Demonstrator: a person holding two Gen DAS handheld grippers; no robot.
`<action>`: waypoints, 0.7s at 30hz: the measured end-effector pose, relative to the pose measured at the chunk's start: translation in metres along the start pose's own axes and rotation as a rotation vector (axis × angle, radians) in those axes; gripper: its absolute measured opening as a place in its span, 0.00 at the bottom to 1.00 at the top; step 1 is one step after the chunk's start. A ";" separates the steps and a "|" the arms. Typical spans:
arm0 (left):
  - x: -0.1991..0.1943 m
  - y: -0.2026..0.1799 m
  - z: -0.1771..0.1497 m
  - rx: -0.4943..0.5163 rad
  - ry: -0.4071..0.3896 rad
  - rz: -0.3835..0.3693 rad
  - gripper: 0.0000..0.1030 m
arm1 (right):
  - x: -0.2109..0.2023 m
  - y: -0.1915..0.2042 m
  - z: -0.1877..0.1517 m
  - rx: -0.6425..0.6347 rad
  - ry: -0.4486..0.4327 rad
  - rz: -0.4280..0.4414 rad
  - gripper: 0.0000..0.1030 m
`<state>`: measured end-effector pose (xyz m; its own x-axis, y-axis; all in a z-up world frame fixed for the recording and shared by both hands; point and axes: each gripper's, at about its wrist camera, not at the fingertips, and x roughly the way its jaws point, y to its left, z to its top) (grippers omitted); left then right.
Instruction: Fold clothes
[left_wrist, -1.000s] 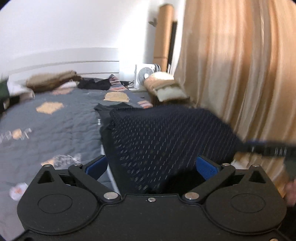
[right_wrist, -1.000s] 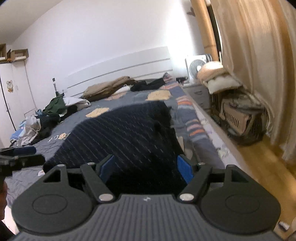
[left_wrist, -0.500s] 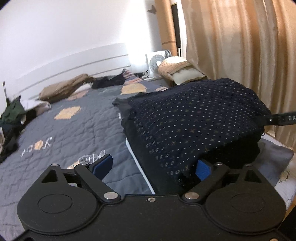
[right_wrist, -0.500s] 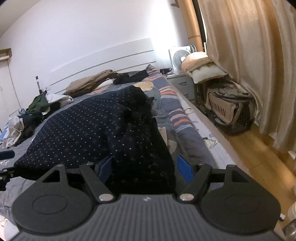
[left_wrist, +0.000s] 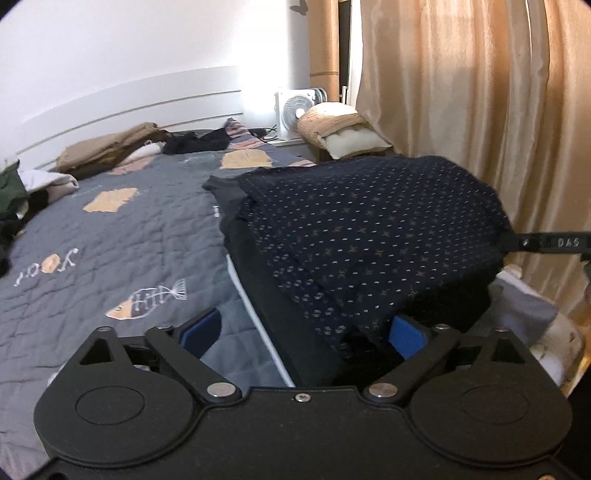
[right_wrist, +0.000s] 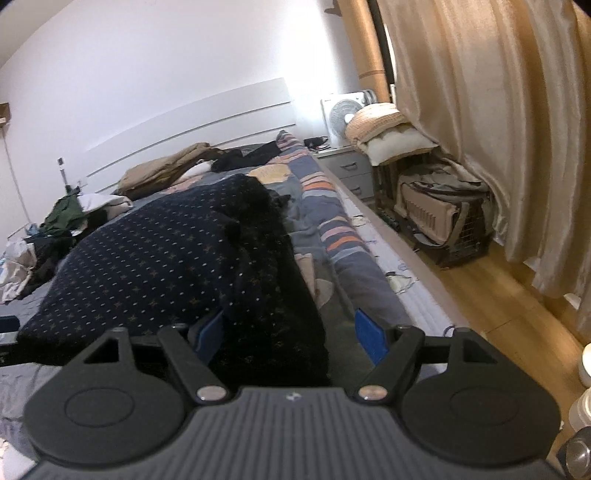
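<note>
Left gripper (left_wrist: 306, 332): blue-padded jaws set wide, the dark navy dotted knit garment (left_wrist: 369, 229) draped over the right pad, nothing pinched as far as I can see. Right gripper (right_wrist: 288, 332): jaws also wide, garment (right_wrist: 155, 258) bunched against the left pad and hanging between the two. The garment stretches between both tools above the grey quilted bedspread with a fish print (left_wrist: 110, 251), at 12 to 2 o'clock in the left view and 10 to 12 in the right view. Farther off, tan folded clothes (left_wrist: 107, 151) lie by the white headboard (right_wrist: 192, 122) at 11 o'clock, a white fan (left_wrist: 295, 110) at 12, and beige curtains (left_wrist: 480, 92) at 1 to 3.
</note>
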<state>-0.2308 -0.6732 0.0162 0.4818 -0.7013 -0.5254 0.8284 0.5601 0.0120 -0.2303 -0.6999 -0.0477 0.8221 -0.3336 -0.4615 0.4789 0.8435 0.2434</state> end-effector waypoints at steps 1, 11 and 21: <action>-0.001 0.001 0.000 -0.013 -0.004 -0.015 0.98 | -0.003 0.003 0.000 -0.001 -0.002 0.019 0.72; -0.010 -0.020 0.000 0.018 -0.041 -0.041 1.00 | -0.027 0.011 0.001 0.012 -0.049 0.073 0.82; -0.033 -0.028 0.022 -0.020 -0.051 0.160 1.00 | -0.043 0.023 0.019 0.033 -0.043 0.073 0.86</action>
<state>-0.2639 -0.6753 0.0524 0.6213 -0.6238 -0.4742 0.7343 0.6747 0.0745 -0.2483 -0.6746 -0.0060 0.8670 -0.2903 -0.4050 0.4269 0.8519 0.3034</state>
